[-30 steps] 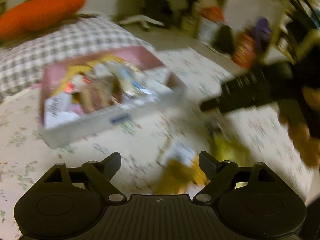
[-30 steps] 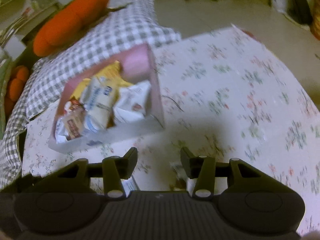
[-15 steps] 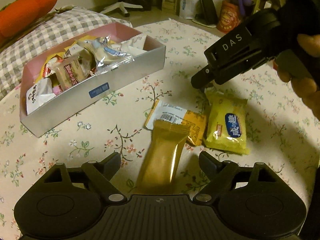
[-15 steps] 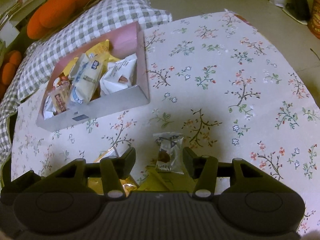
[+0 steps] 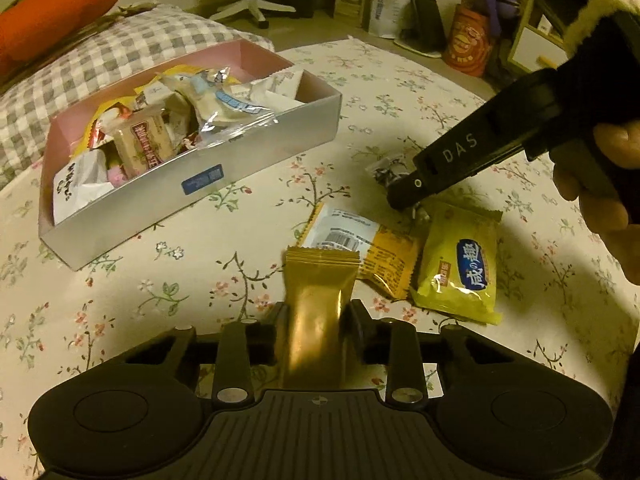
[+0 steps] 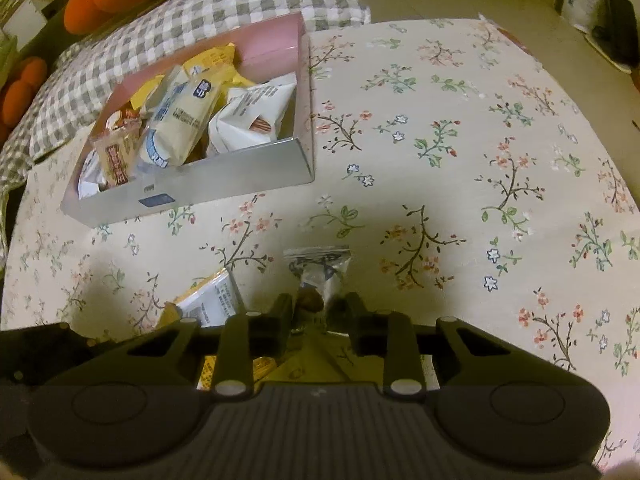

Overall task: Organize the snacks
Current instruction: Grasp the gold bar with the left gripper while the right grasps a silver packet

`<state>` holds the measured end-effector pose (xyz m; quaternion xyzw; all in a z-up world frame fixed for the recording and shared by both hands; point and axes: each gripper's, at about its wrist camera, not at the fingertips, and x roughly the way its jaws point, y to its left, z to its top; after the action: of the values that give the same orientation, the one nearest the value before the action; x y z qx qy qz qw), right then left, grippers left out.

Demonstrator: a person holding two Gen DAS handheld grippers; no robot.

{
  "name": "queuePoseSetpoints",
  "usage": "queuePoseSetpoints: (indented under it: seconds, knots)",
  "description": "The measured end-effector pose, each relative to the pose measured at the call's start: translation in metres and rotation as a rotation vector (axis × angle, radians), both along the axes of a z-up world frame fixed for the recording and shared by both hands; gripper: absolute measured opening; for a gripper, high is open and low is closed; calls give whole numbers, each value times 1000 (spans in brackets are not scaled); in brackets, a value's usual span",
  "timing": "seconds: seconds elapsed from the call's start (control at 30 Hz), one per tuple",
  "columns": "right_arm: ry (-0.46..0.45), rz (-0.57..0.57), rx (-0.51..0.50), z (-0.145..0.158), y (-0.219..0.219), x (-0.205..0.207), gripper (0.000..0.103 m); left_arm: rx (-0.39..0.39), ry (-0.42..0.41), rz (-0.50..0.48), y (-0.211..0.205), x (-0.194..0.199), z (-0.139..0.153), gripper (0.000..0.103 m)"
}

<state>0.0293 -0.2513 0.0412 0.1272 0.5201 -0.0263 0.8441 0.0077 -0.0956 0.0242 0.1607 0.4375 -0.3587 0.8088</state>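
Note:
A gold snack packet (image 5: 320, 280) lies lengthwise on the floral tablecloth. My left gripper (image 5: 318, 314) has its jaws closing on the packet's near end, and both pads touch its sides. In the right wrist view, my right gripper (image 6: 319, 303) has its jaws closing on a small clear wrapped sweet (image 6: 320, 268), pinching its near end. The right gripper (image 5: 404, 200) also shows in the left wrist view, tip down at that sweet (image 5: 384, 168). An orange-and-white packet (image 5: 360, 248) and a yellow packet (image 5: 460, 272) lie beside the gold one. The pink-lined silver box (image 5: 256, 152) (image 6: 224, 176) holds several snacks.
A grey checked cushion (image 6: 160, 40) and an orange plush (image 5: 60, 8) lie behind the box. A person's hand (image 5: 592, 184) holds the right gripper. Bags (image 5: 468, 44) and a chair base (image 5: 252, 8) stand on the floor beyond the table.
Both grippers' jaws have drawn in, the left onto the gold packet and the right onto the clear sweet. The right gripper has come down a little.

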Motion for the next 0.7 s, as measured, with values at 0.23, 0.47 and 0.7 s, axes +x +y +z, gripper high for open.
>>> queuePoseSetpoints:
  seconds: [0.23, 0.47, 0.7]
  knots:
    - [-22, -12, 9, 4, -5, 0, 18, 1, -2, 52, 7, 8, 3, 29]
    - [-42, -47, 33, 6, -10, 0, 17, -24, -5, 67, 11, 11, 10, 29]
    - [-60, -90, 77, 9, -19, -2, 16, -68, -7, 108, 22, 19, 21, 29]
